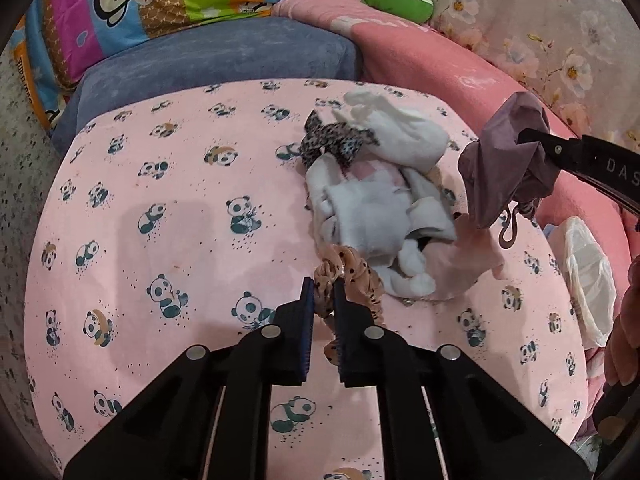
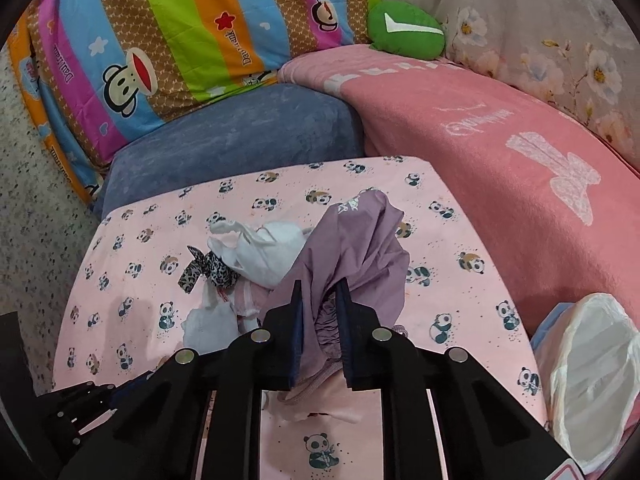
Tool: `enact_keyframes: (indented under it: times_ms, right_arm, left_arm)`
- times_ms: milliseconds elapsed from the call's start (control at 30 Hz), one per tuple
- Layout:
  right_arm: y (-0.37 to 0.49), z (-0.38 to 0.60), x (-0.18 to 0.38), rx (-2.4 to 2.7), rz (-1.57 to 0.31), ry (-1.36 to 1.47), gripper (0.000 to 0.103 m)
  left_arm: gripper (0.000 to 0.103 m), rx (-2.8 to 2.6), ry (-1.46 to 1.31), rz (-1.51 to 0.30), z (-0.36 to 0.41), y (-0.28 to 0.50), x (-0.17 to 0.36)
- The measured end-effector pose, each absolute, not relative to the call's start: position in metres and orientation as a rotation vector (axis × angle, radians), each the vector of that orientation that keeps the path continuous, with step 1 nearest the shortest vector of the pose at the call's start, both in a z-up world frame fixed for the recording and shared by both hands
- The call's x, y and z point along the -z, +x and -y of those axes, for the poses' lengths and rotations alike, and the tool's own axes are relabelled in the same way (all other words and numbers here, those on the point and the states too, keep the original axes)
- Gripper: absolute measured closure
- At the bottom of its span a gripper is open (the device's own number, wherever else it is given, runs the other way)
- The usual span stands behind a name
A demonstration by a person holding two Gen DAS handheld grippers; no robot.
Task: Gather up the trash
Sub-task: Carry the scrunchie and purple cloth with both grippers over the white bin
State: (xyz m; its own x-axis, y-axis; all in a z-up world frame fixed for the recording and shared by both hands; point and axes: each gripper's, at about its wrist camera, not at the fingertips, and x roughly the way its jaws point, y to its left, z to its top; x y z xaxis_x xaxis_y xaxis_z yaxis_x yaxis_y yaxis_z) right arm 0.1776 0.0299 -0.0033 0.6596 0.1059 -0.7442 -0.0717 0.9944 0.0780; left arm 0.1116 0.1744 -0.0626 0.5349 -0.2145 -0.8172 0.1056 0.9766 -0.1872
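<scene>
The left gripper (image 1: 323, 280) pinches a spotted scrunchie (image 1: 352, 280) beside the white cloth pile (image 1: 372, 220), the right gripper (image 2: 320, 288) clamps purple fabric (image 2: 360, 248); both grasps look made, lifting toward the lined bin (image 2: 592, 376) seems next.

Two claws (image 1: 323, 280), one purple cloth (image 2: 356, 248), two spotted scrunchies (image 1: 352, 276), one green cushion (image 2: 406, 34).

**Black grippers with blue pads and silver screws**

The left gripper (image 1: 323, 284) is matte black plastic with two flat fingers; each finger (image 1: 301, 320) has a dark blue ribbed pad inside. Four round silver screw heads sit on its linkage, and pale slots show between the bars at 6 o'clock. The right gripper (image 2: 319, 288) has the same build. In the left wrist view, at 3 o'clock, its black side carries grey letters "DAS".
</scene>
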Motion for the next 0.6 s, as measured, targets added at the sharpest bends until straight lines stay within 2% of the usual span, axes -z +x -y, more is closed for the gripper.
enact_keyframes:
  times_ms: [367,600]
  right_arm:
    - [0.135,0.045,-0.078,-0.037,-0.686,0.111,0.087]
    - [0.101,0.109,-0.107,0.049,-0.617,0.141,0.087]
  left_arm:
    - [0.094,0.327,-0.060,-0.826,-0.107,0.111,-0.017]
    - [0.094,0.450,-0.001,-0.757,-0.036,0.099,-0.050]
